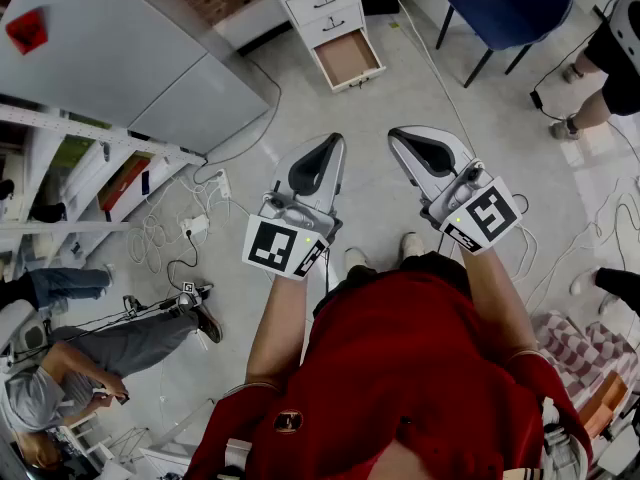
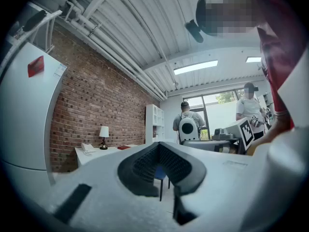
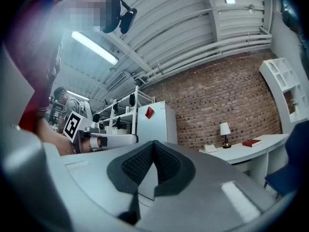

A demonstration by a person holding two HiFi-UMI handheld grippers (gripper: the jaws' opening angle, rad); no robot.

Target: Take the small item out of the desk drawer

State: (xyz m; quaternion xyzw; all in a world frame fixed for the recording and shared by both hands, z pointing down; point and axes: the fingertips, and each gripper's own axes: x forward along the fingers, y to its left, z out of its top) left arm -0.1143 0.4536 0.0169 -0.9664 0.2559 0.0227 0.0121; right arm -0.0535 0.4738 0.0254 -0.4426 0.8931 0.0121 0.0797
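A white drawer unit (image 1: pixel 328 8) stands across the floor at the top of the head view. Its bottom drawer (image 1: pixel 347 58) is pulled open, and I see only a bare brown bottom inside, no small item. My left gripper (image 1: pixel 322 153) and right gripper (image 1: pixel 415 146) are held side by side in front of my red shirt, well short of the drawers. Both are shut with nothing between the jaws. The left gripper view looks past the closed left gripper (image 2: pixel 159 153) at a white desk (image 2: pixel 96 151). The right gripper (image 3: pixel 153 151) also faces the desk (image 3: pixel 246 151).
A blue chair (image 1: pixel 510 3) stands right of the drawer unit. A tall white cabinet (image 1: pixel 110 48) and metal shelving (image 1: pixel 70 168) fill the left. Cables and a power strip (image 1: pixel 195 226) lie on the floor. A person sits at lower left (image 1: pixel 110 353); another stands at the right edge (image 1: pixel 615 58).
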